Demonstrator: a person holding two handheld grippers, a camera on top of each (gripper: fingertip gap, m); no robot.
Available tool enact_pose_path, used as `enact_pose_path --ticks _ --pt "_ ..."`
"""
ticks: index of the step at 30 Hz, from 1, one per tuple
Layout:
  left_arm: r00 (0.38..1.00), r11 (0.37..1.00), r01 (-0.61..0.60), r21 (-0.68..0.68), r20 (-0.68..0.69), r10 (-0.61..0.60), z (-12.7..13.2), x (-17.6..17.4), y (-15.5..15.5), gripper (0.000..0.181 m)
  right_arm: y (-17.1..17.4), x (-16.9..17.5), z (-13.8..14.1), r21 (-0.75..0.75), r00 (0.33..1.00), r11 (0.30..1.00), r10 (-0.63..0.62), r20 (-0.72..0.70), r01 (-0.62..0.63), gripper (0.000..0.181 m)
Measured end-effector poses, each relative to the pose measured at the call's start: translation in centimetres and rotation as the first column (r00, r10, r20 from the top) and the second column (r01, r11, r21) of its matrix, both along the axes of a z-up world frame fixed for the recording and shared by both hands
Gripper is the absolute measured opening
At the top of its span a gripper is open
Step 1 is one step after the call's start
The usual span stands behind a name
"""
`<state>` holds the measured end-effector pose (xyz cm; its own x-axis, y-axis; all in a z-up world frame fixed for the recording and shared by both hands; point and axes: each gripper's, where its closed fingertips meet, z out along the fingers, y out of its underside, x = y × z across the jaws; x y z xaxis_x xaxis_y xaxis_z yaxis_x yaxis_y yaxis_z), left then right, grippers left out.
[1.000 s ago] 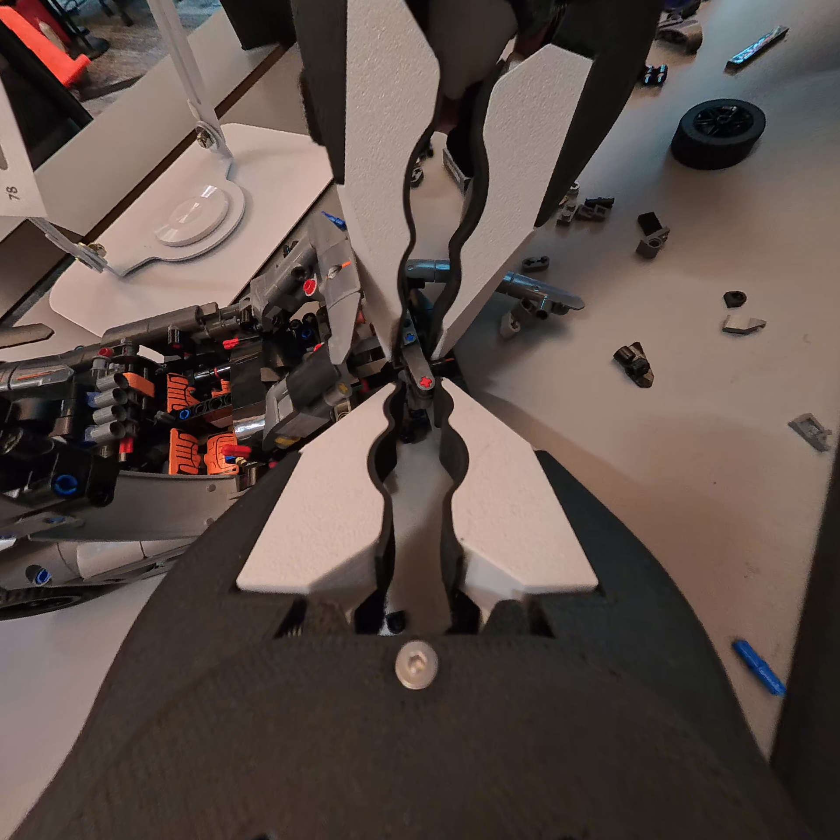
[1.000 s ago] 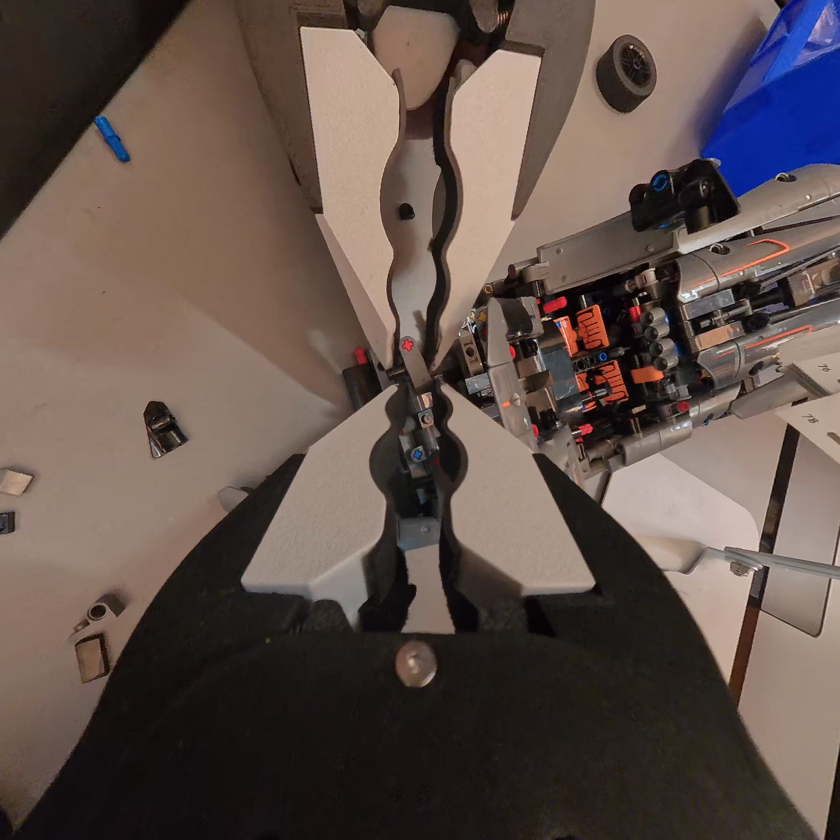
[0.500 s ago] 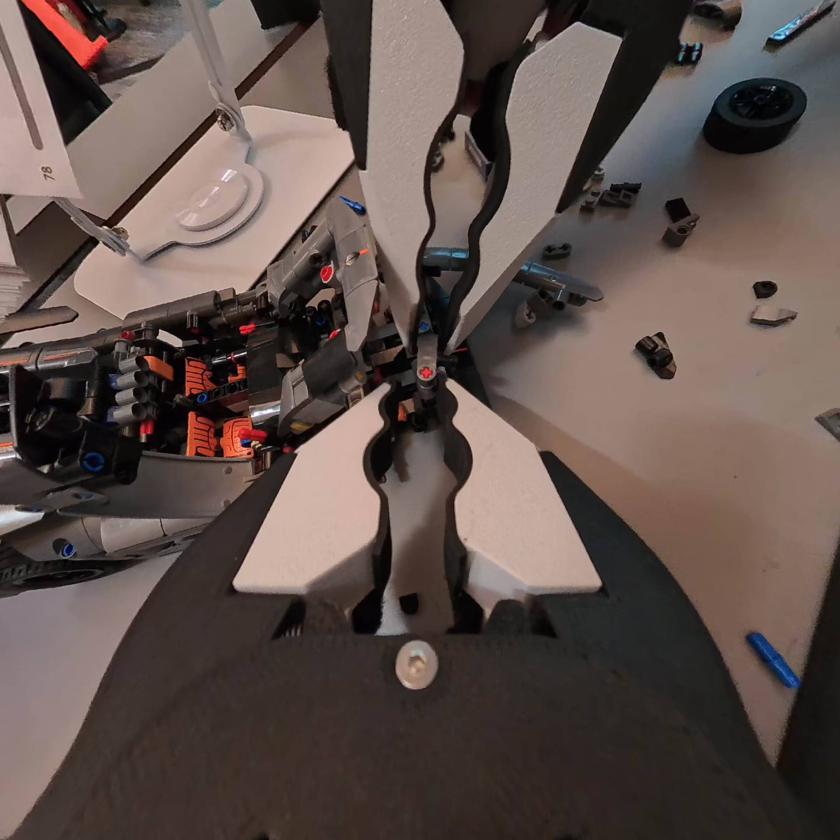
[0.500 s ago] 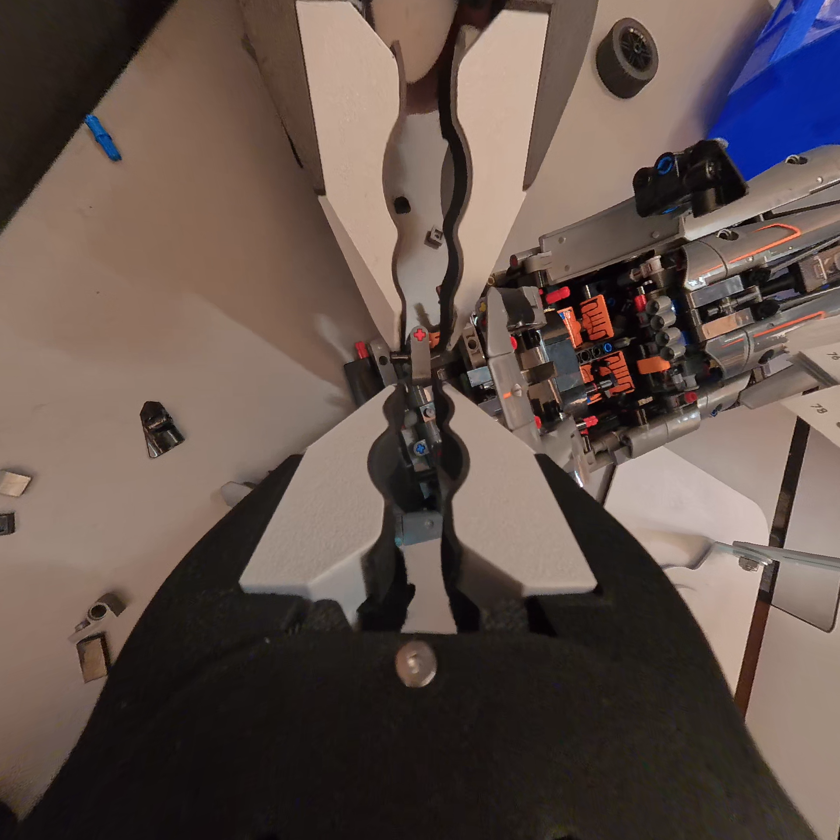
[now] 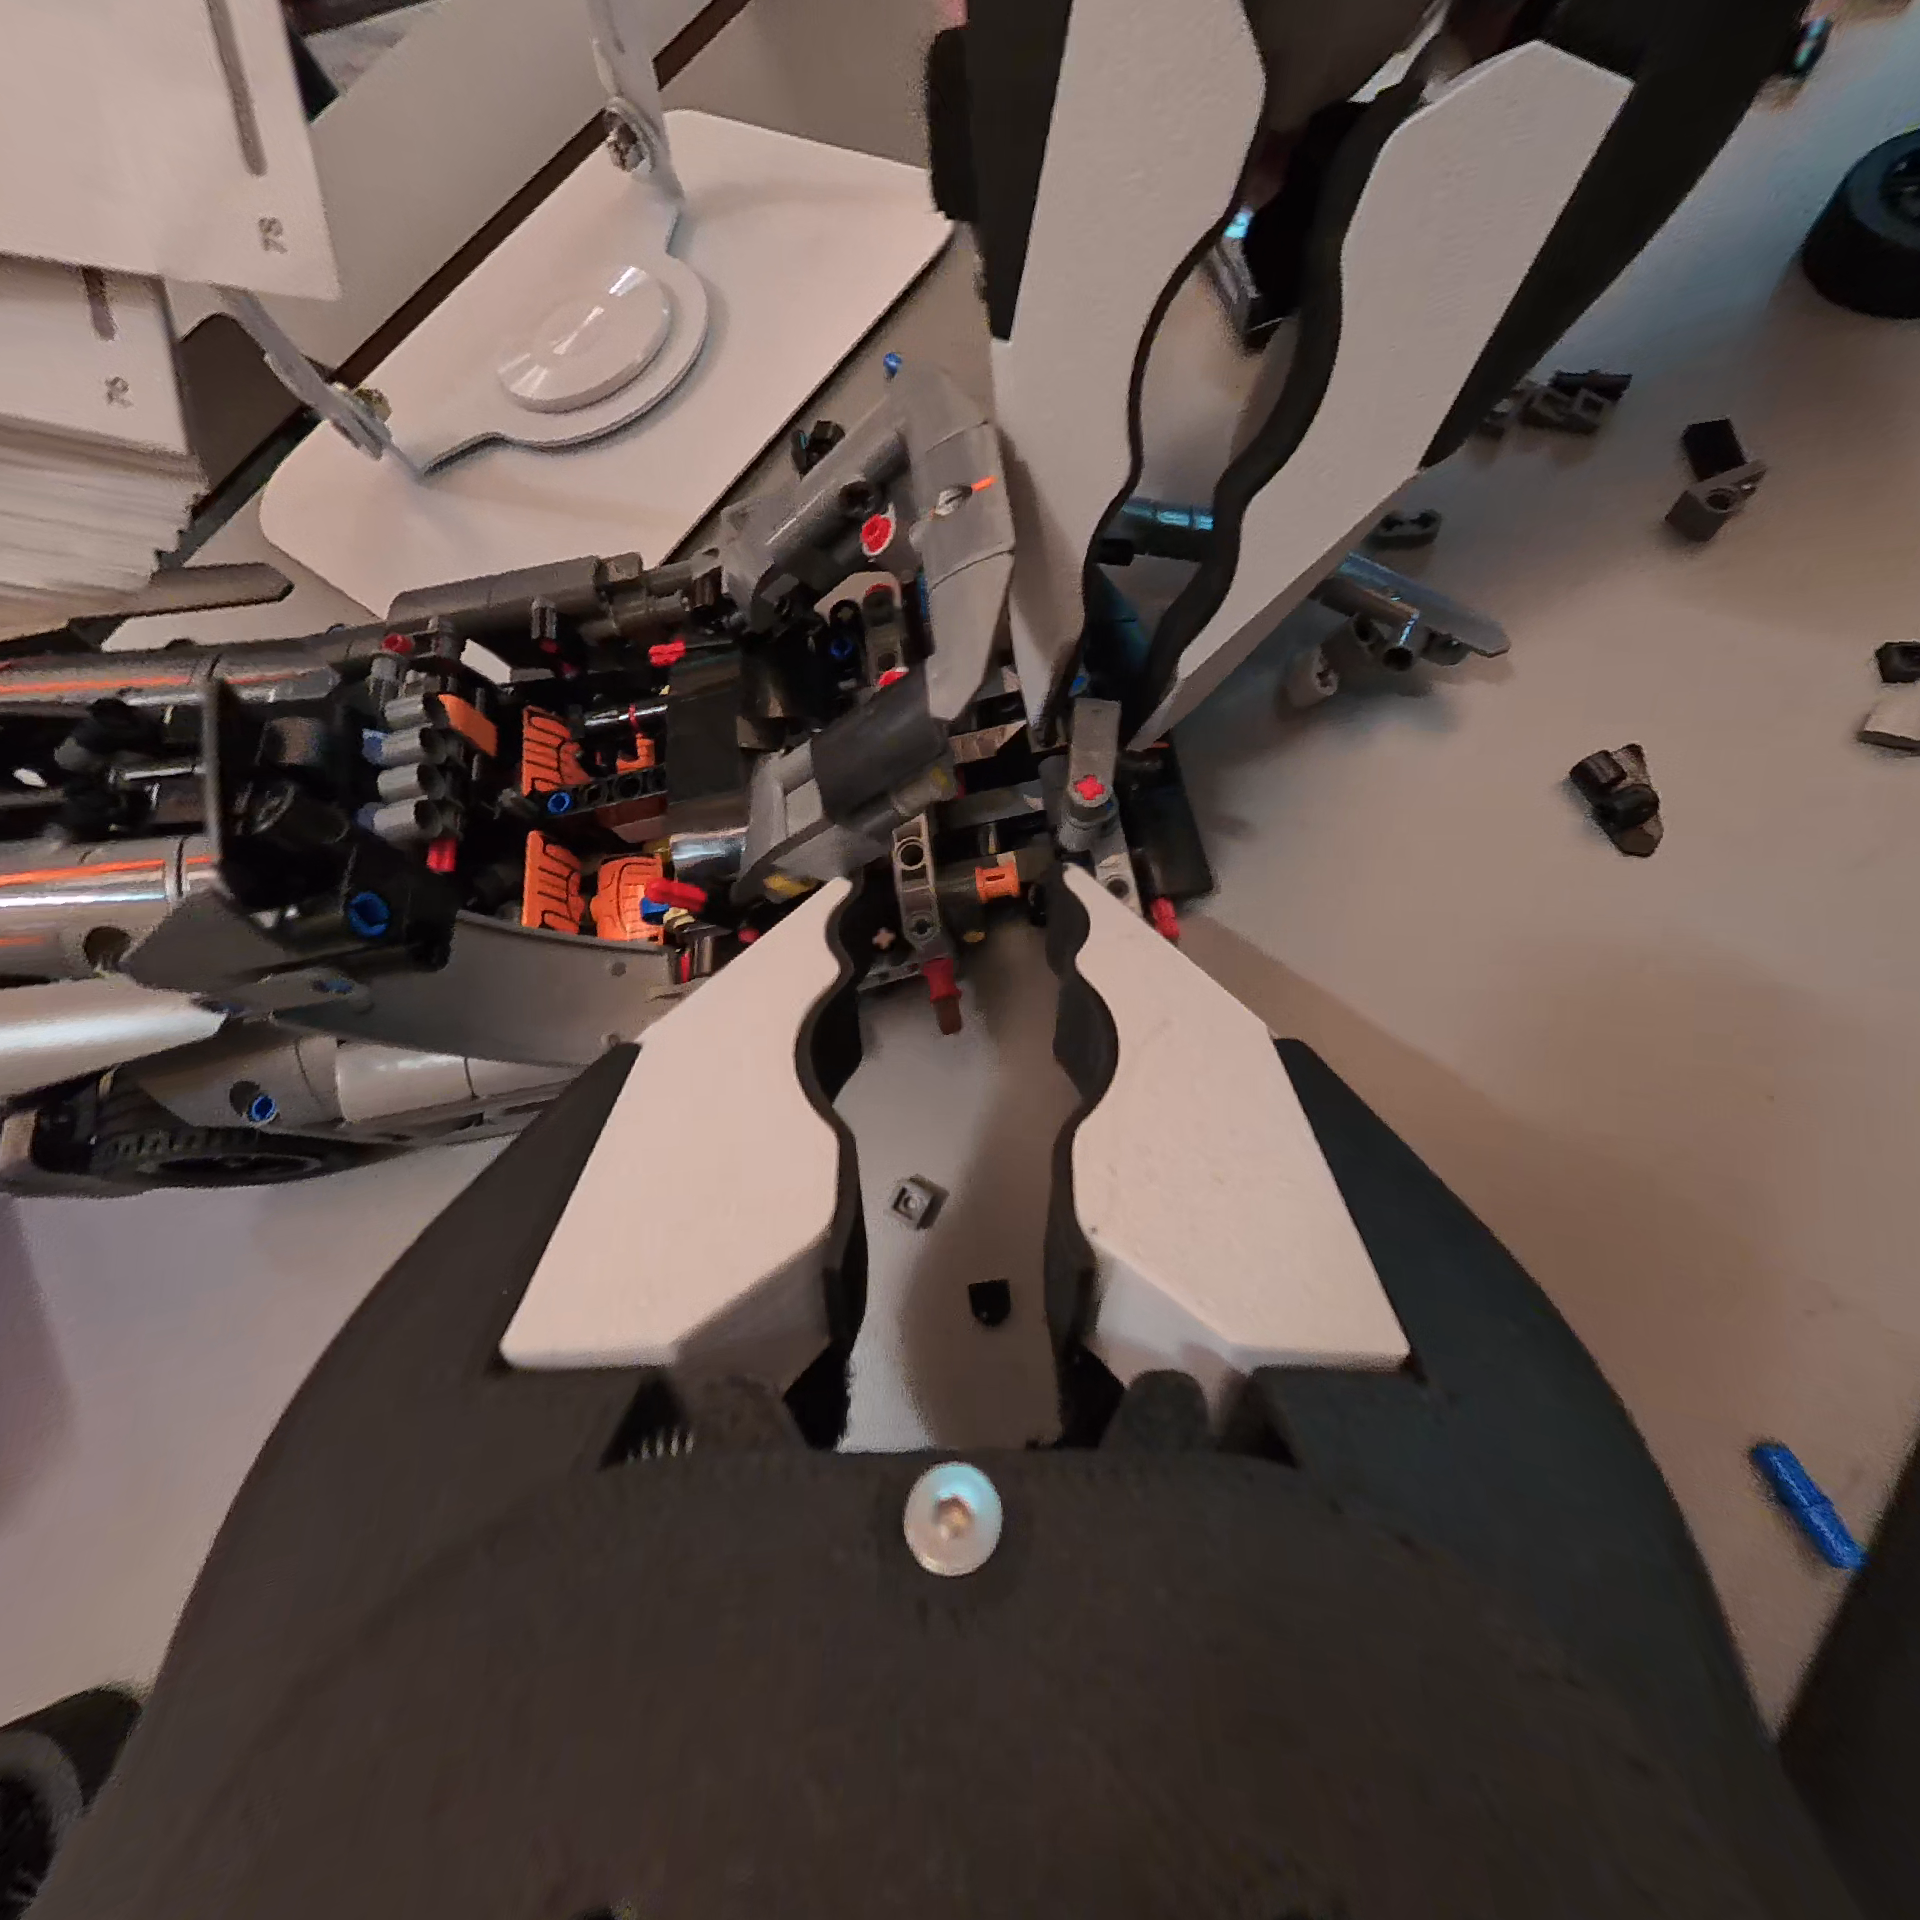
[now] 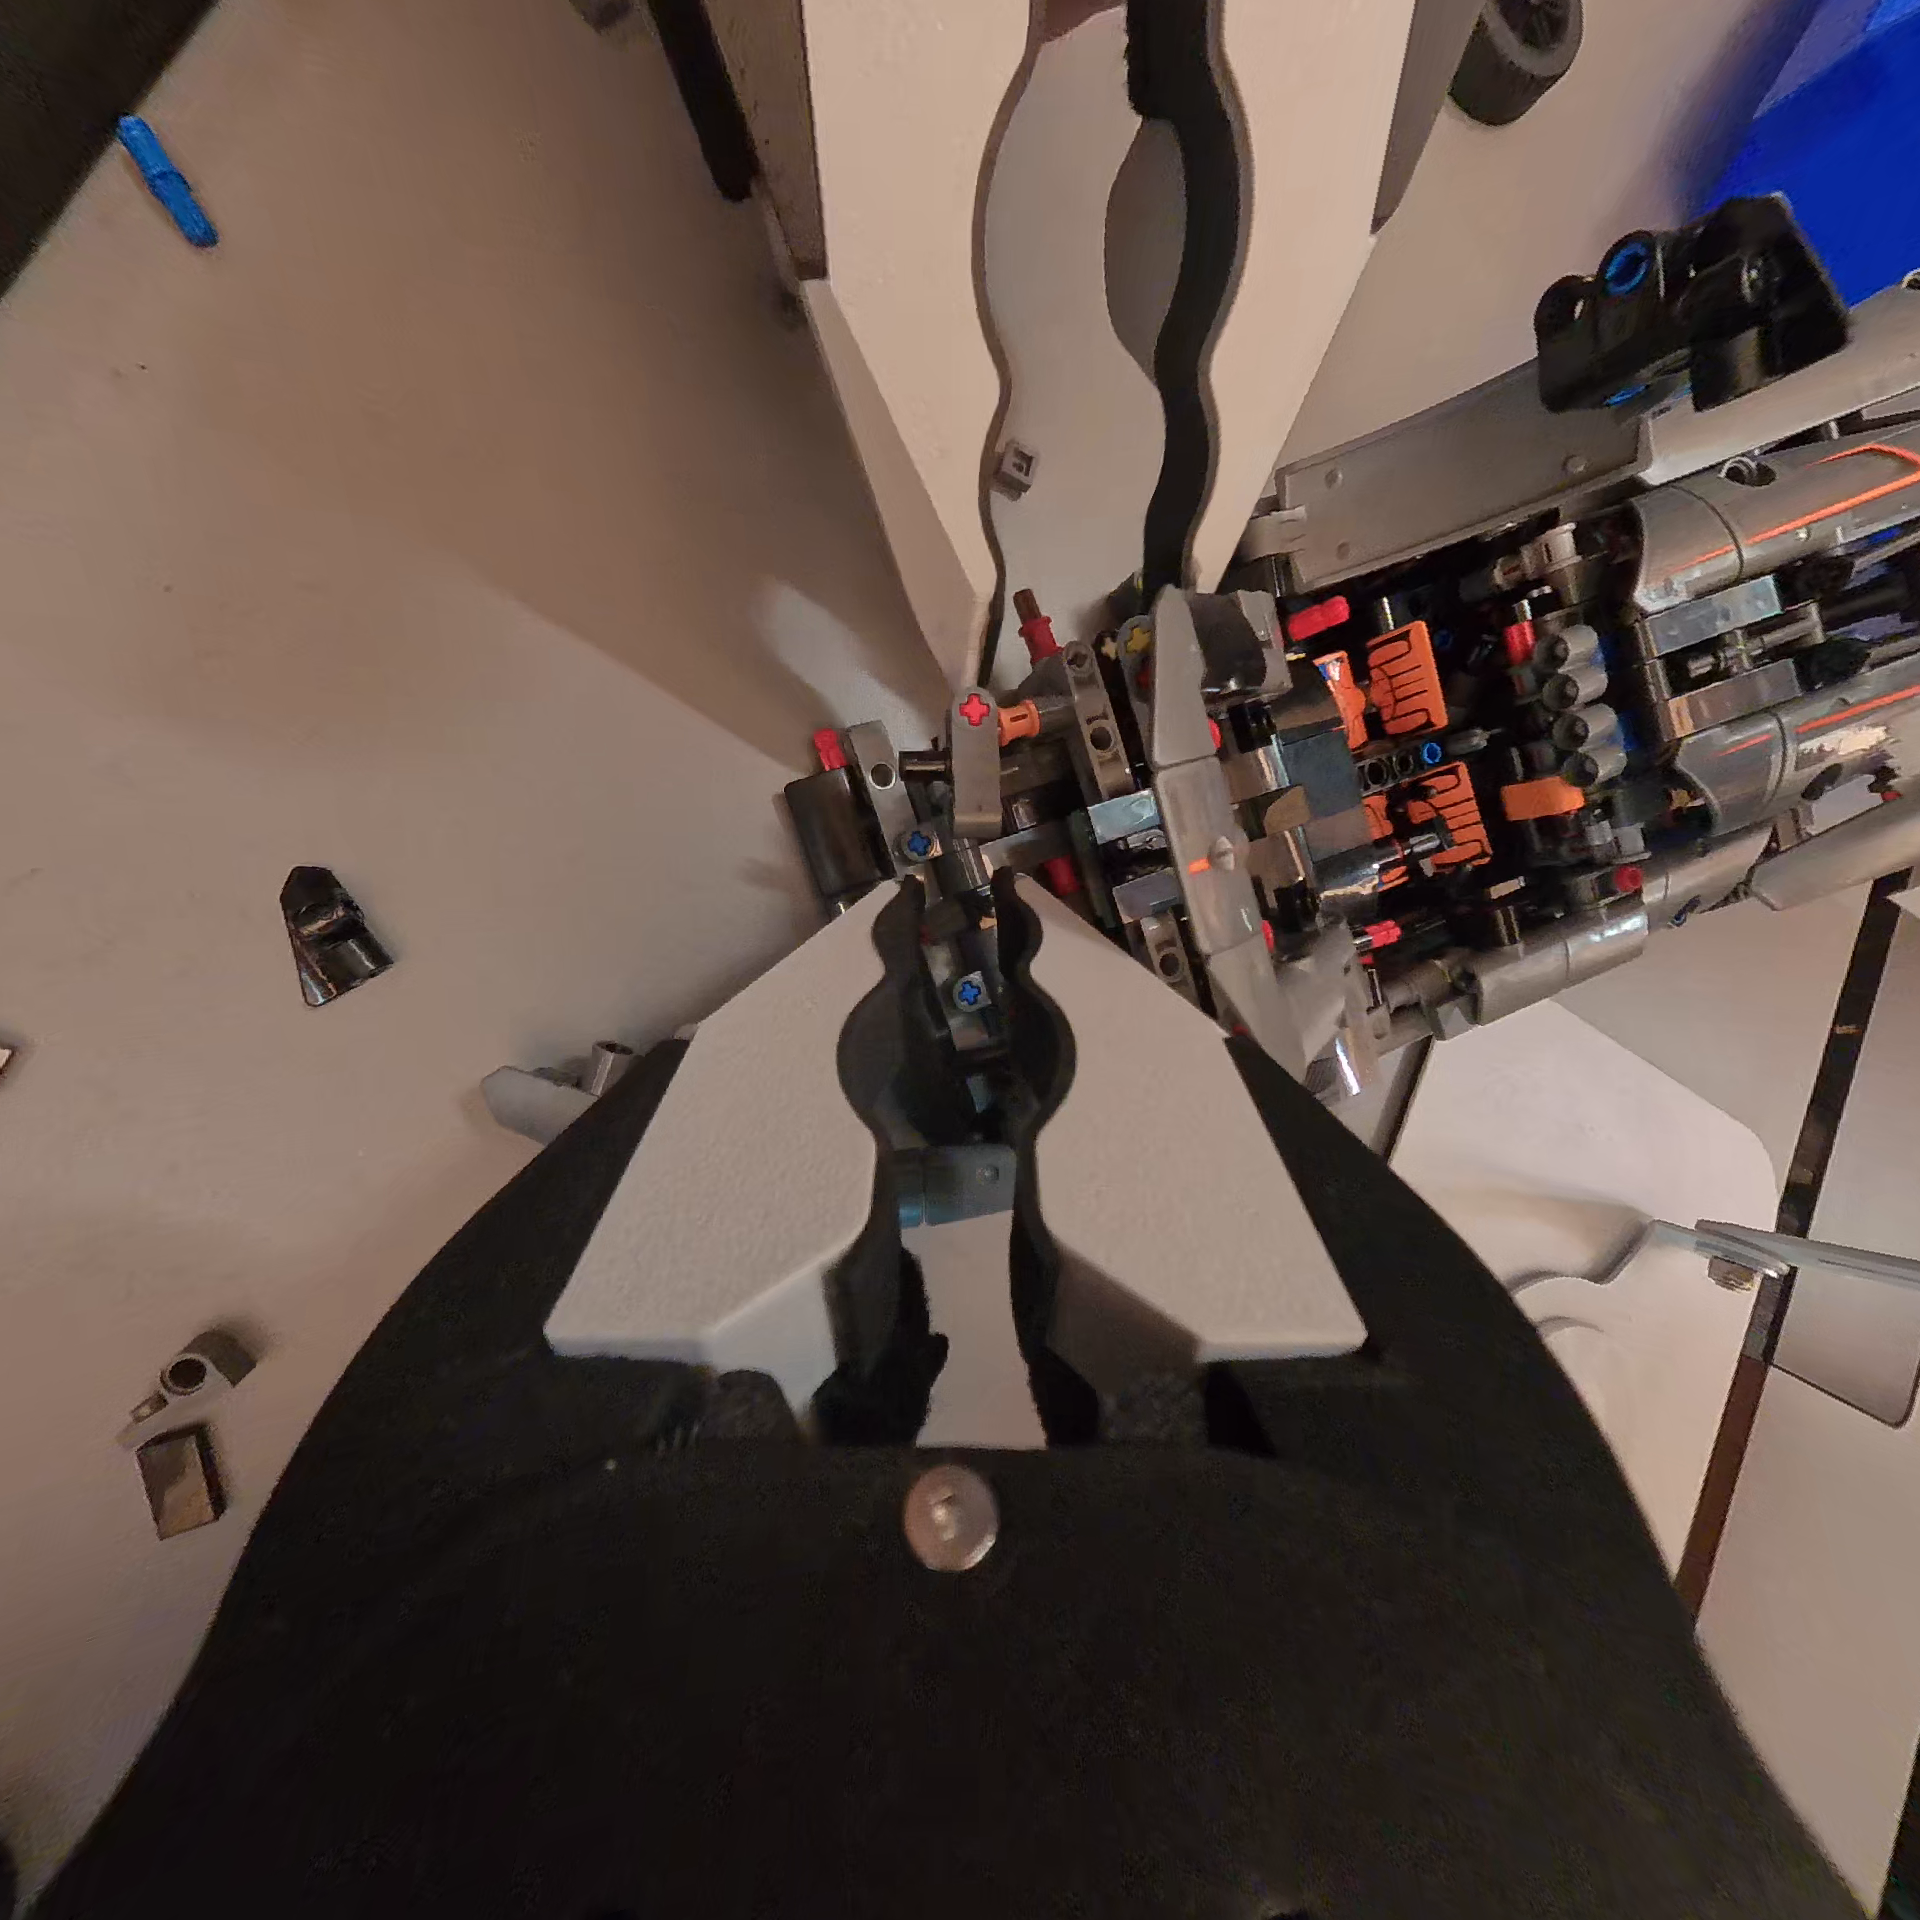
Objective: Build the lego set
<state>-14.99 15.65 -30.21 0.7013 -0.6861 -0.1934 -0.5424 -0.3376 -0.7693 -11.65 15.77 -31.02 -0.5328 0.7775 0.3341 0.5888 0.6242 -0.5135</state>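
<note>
The partly built grey Lego car (image 5: pixel 644 769) with orange inner parts lies on the white table; it also shows in the right wrist view (image 6: pixel 1455 769). My left gripper (image 5: pixel 956 883) is open, its tips just at the car's rear end, holding nothing. My right gripper (image 6: pixel 958 883) is shut on a small dark grey sub-assembly with blue pins (image 6: pixel 966 997) pressed against the car's rear. A grey liftarm with a red axle end (image 6: pixel 975 769) stands at that joint, and it shows in the left wrist view (image 5: pixel 1086 779). The grippers face each other, tips almost meeting.
Loose dark pieces (image 5: pixel 1616 795) lie on the table to the right, with a black tyre (image 5: pixel 1870 239) and a blue pin (image 5: pixel 1808 1507). A white stand base (image 5: pixel 603 343) sits behind the car. A blue bin (image 6: pixel 1829 135) is beyond it. The left gripper's tips are roughly 4 cm from the right gripper's.
My left gripper's jaws have spread apart and let go of the grey liftarm. Both cameras have come closer to the car's rear. The right gripper stays shut on its piece.
</note>
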Motion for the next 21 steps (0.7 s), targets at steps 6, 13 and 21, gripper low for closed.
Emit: enact_pose_path --ticks 6,13,21 --pt "1.000 1.000 -0.018 -0.015 0.002 0.019 -0.1 -0.4 0.1 0.035 -0.6 0.2 0.7 -0.020 1.000 0.999 0.029 -0.008 -0.029 0.005" --pt "0.999 1.000 -0.016 -0.018 -0.032 0.016 -0.6 -0.5 0.0 0.026 -1.3 0.1 1.3 -0.064 0.998 0.997 0.049 -0.040 -0.052 0.002" --pt "1.000 1.000 -0.011 -0.017 -0.020 0.011 -0.6 -0.4 0.0 0.023 -0.2 -1.0 1.5 -0.048 0.996 0.998 -0.033 -0.083 0.029 0.000"
